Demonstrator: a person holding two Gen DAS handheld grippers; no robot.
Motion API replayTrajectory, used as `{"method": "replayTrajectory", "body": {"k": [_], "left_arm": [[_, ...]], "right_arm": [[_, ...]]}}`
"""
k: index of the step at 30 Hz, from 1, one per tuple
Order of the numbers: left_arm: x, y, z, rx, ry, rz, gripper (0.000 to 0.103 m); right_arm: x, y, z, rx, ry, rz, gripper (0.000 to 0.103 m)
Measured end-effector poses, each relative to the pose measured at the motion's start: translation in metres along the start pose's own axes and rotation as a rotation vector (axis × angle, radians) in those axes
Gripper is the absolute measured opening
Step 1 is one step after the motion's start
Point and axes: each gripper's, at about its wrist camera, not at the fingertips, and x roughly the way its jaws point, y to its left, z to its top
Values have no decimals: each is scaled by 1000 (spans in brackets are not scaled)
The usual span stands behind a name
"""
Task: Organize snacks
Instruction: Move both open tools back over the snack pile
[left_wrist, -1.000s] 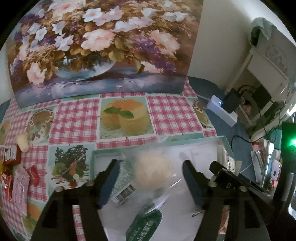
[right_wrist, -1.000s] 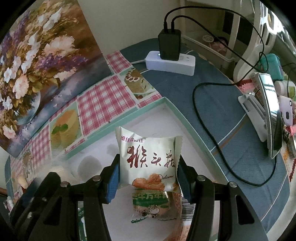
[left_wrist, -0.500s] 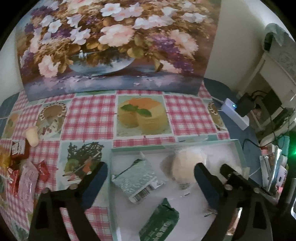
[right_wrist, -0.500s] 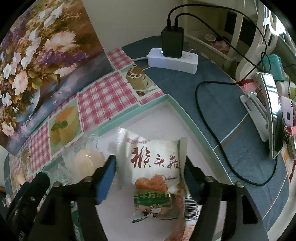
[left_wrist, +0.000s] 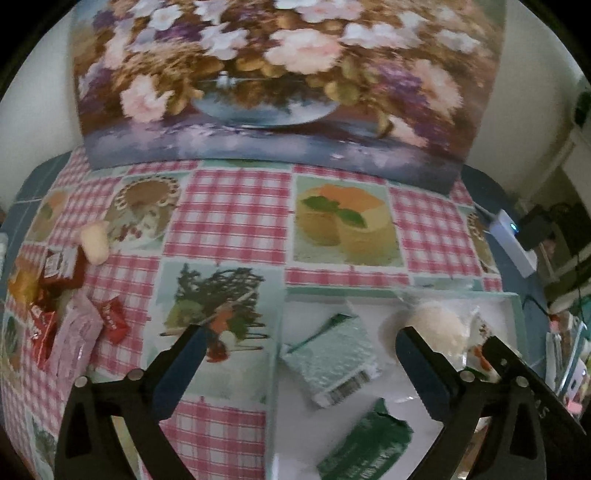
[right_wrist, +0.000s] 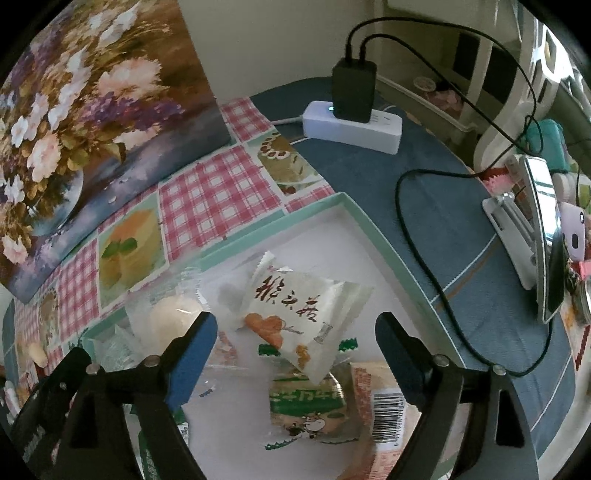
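A white tray with a teal rim holds a light teal packet, a pale round bun in clear wrap and a dark green packet. My left gripper hangs over the tray's left rim, its jaws opening wide with nothing gripped. In the right wrist view a white packet with red characters lies tilted on a green-and-white packet in the tray. My right gripper hovers over it, jaws opening, pads clear of the packet.
Loose red packets, a pink packet and a cream-coloured snack lie on the checked cloth at the left. A flower painting stands at the back. A power strip with a black adapter, cables and a phone on a stand sit at the right.
The right gripper let go of the white packet, which dropped tilted into the tray. The left gripper spread its jaws and shifted left, away from the bun, toward the tray's left rim.
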Motion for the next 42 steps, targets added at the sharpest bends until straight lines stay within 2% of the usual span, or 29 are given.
{"method": "replayTrajectory", "body": {"k": [7,14,18,22,28,38,42], "left_arm": [[-1,17,4,-41,-4,20,103],[-8,30,7,-61,-4,-1,103],[-19,43,11,-61,-20,9,103],[-36,65,19,-48,-44,51,103],[-64,117,23,-59,-93,136,103],[-105,245,13,-233,-137,298,103],[-115,282,7,-281,-142,331,103]], "right_arm": [[-1,7,-2,-23,-7,-6,91],[-5,18,-4,-53,-8,-23,91],[-18,25,-3,-62,-5,0,91],[-41,37,-1,-77,-47,17,91],[-70,63,-4,-106,-91,61,91],[-87,136,-34,-234,-93,142,91],[-87,176,-56,-305,-75,182,91]]}}
